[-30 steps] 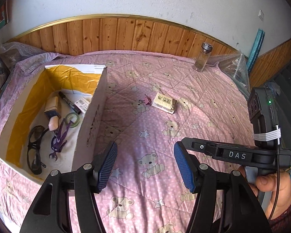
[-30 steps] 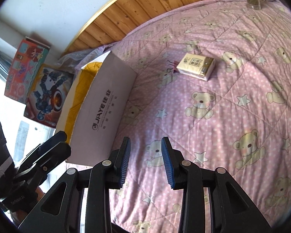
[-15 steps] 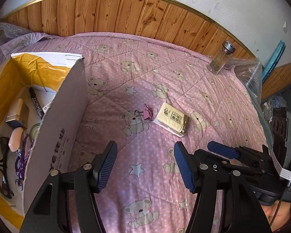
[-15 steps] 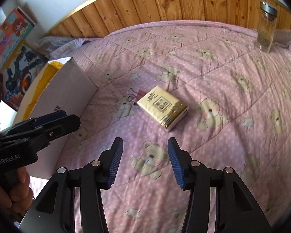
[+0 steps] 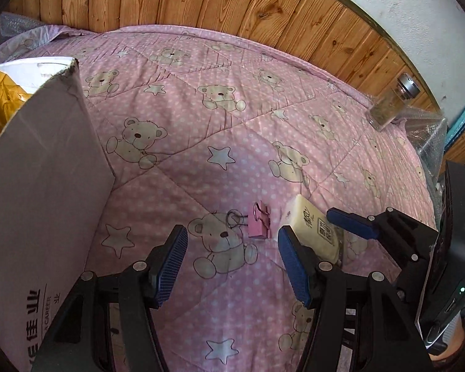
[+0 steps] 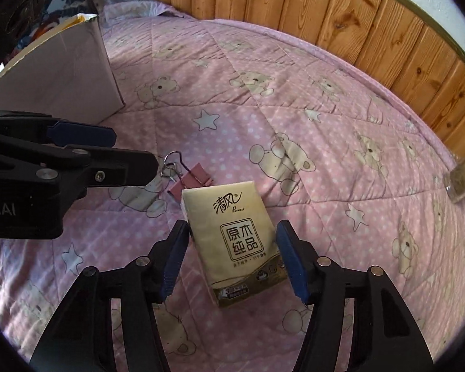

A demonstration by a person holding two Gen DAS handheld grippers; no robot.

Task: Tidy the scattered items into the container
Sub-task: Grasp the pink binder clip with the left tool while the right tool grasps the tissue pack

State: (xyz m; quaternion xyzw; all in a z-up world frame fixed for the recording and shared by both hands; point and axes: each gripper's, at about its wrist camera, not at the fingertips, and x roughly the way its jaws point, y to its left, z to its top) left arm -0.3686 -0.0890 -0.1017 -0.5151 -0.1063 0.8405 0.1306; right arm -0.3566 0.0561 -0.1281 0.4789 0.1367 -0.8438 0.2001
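A beige tissue pack [image 6: 235,238] lies flat on the pink bear quilt. My right gripper [image 6: 232,259] is open and straddles it, one blue pad on each side, not quite touching. The pack [image 5: 314,231] also shows in the left wrist view, behind my left gripper's right finger. A pink binder clip [image 5: 258,223] lies just ahead of my open left gripper [image 5: 231,262], and it appears again as the clip [image 6: 191,183] beside the pack's far corner. The white cardboard box [image 5: 43,179] stands at the left; its inside is hidden from here.
A glass jar [image 5: 393,104] with a metal lid stands at the quilt's far right edge by the wooden wall panel [image 5: 201,3]. Crinkled clear plastic [image 5: 427,136] lies beside it. The box [image 6: 62,71] rises at the left in the right wrist view.
Both grippers have moved forward and down toward the quilt. The right one now has the tissue pack between its open fingers; the left one has closed in on the binder clip.
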